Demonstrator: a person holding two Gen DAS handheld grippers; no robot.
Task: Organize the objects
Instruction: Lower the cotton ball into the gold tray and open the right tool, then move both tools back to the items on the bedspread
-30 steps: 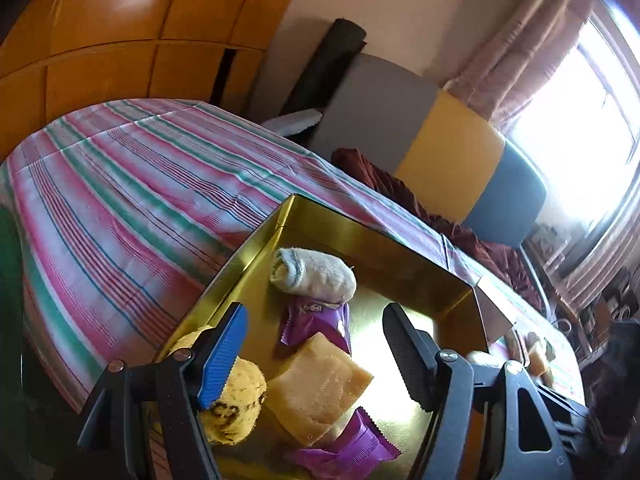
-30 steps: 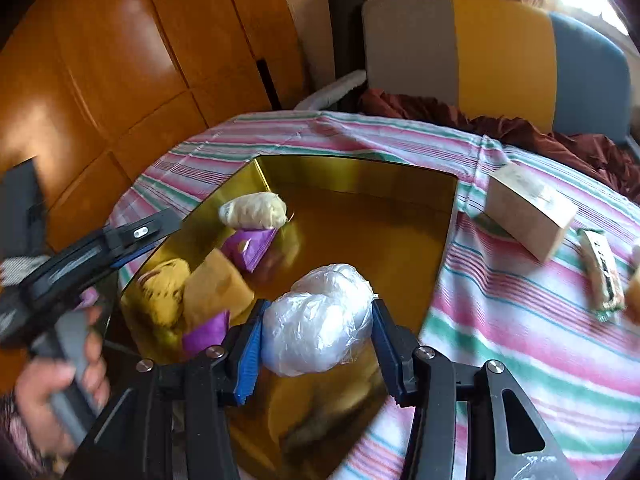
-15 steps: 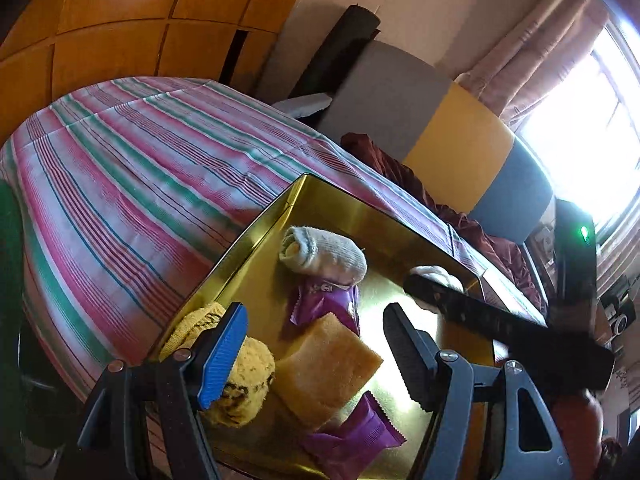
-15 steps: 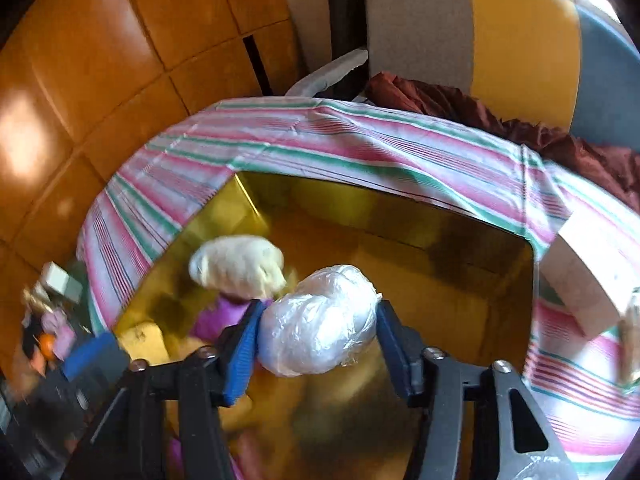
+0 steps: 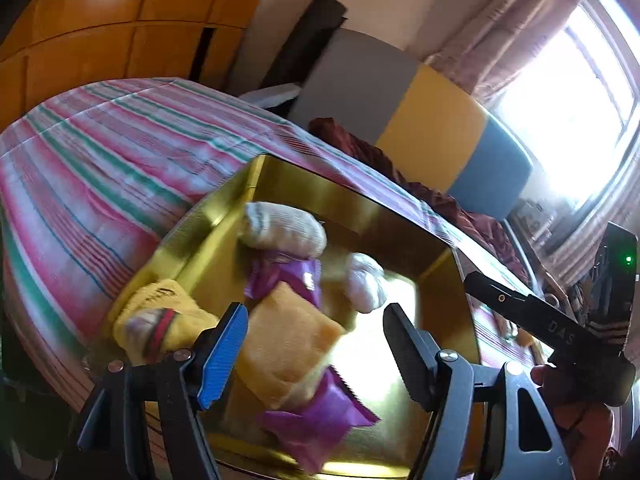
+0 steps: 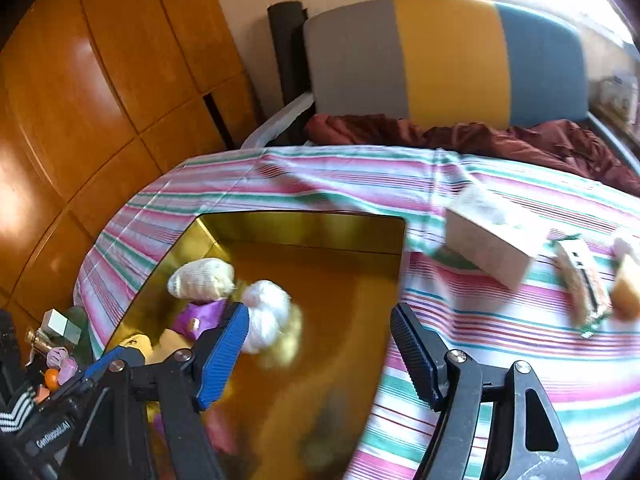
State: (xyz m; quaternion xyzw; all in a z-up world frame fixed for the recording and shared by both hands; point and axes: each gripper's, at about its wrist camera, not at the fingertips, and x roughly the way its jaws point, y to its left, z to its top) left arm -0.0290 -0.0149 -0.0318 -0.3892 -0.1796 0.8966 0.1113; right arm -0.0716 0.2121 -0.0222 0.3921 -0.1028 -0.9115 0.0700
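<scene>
A gold tray [image 5: 308, 184] [image 6: 304, 224] lies on the striped tablecloth. In it are a rolled white sock [image 5: 280, 226] [image 6: 200, 278], purple wrappers [image 5: 316, 426], a yellow sponge [image 5: 286, 354], a yellow sock [image 5: 156, 320] and a white plastic-wrapped ball [image 5: 364, 282] [image 6: 266, 316]. My right gripper [image 6: 318, 350] is open and empty, with the ball lying free in the tray by its left finger. My left gripper [image 5: 314, 354] is open and empty over the tray's near end.
On the cloth right of the tray are a small cardboard box [image 6: 494, 242], a wrapped bar [image 6: 582, 280] and a yellow sponge piece [image 6: 628, 288]. A chair [image 6: 444, 60] with a dark red cloth stands behind the table. Wooden panels are on the left.
My right gripper has opened and let go of the white wrapped ball, which now lies in the tray. The right gripper has drawn back a little. The left gripper stays open.
</scene>
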